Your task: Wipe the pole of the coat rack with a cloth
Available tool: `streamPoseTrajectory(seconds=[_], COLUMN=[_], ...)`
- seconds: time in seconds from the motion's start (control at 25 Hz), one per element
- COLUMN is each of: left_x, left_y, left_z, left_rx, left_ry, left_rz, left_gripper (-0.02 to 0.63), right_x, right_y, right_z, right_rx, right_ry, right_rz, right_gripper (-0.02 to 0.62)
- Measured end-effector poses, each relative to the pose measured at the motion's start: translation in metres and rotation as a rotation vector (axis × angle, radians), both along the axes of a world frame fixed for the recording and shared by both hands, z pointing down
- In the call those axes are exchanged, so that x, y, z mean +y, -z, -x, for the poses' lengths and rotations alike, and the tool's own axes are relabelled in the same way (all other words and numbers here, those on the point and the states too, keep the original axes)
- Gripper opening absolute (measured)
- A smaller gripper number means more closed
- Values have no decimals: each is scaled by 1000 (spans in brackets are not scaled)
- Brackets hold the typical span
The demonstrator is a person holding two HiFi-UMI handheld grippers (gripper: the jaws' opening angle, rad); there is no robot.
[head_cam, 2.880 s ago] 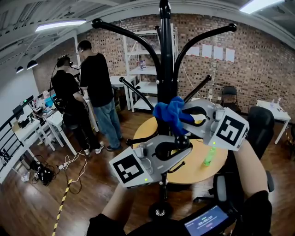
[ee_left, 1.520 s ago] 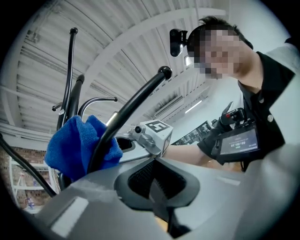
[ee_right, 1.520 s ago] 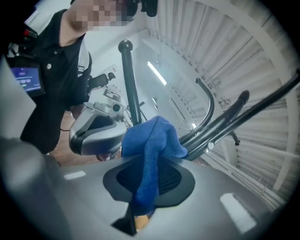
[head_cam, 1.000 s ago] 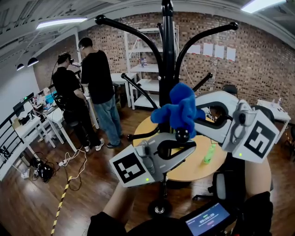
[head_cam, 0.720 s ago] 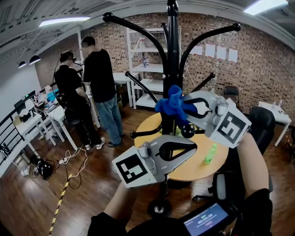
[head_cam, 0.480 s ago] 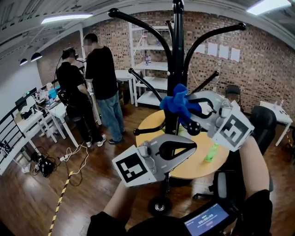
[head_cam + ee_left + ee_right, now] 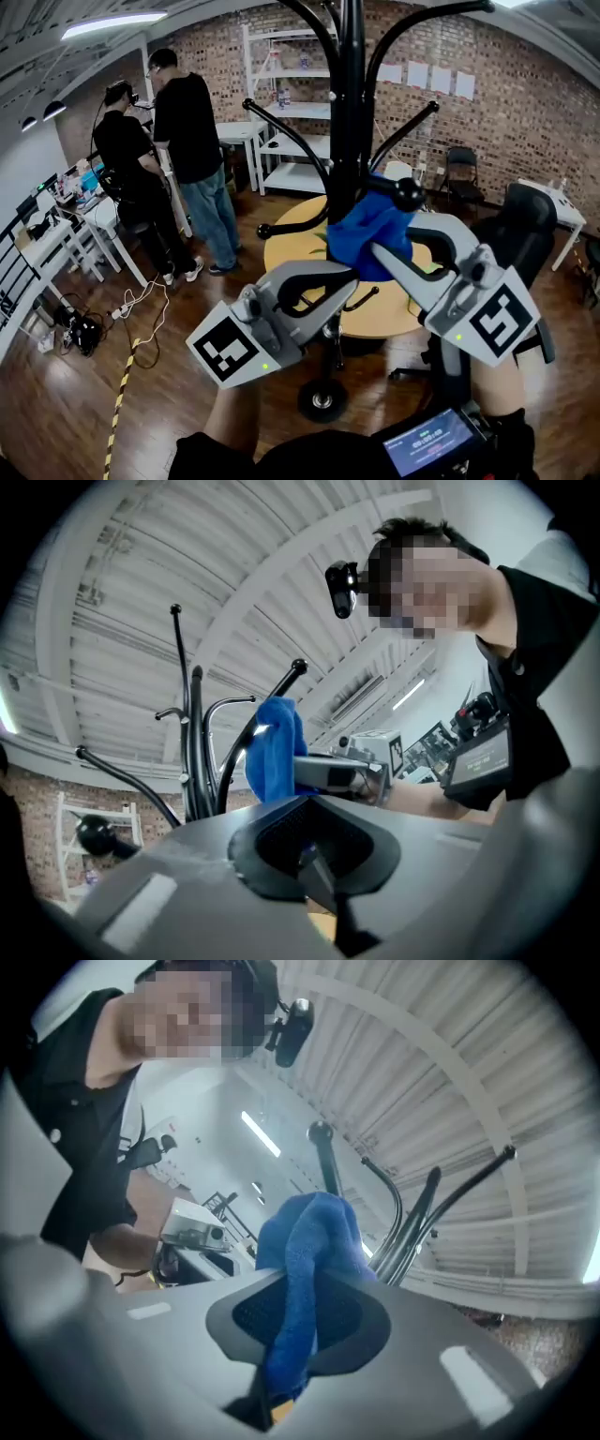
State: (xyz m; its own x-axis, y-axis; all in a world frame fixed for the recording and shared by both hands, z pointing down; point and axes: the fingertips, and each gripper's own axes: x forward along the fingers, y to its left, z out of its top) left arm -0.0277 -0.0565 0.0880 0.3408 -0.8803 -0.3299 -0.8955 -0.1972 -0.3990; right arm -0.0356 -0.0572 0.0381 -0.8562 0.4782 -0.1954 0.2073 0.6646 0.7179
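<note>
Brick wall (image 7: 487, 103) closes off the room, with two people (image 7: 155, 141) at ten o'clock. My right gripper (image 7: 380, 251) is clamped on the blue cloth (image 7: 367, 234), which sits against the coat rack pole (image 7: 345, 122) below the hooks. At the cloth's seven o'clock, my left gripper (image 7: 347, 277) has its jaws together on nothing. A round bench (image 7: 281, 253) stands behind.

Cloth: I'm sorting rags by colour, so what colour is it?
The cloth is blue, clearest in the right gripper view.

A person in jeans (image 7: 192, 141) stands beside another person (image 7: 125, 164), near white shelving (image 7: 281, 103) and a round table (image 7: 375, 319)
</note>
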Motion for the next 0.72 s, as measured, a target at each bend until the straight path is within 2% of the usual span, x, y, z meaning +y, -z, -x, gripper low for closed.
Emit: streamPoseTrajectory(seconds=[0.08,0.24,0.4,0.72], left_x=[4,-2,-4,-25], left_y=[-11,-59,-98,-157], left_z=[14,42,60,77], left_rx=[19,47,106,133], left_ry=[56,153,204,292], left_rz=[0,67,104,191], left_gripper=[3,3,3,3], right_x=[-3,-46,-58,-55], right_y=[-28,-110,-165,-256], right_z=[20,66,80,87], right_rx=[35,227,308,480], right_ry=[-32,-181,-166,-212], right_rz=[50,218,389,466], right_gripper=[49,49,49,49])
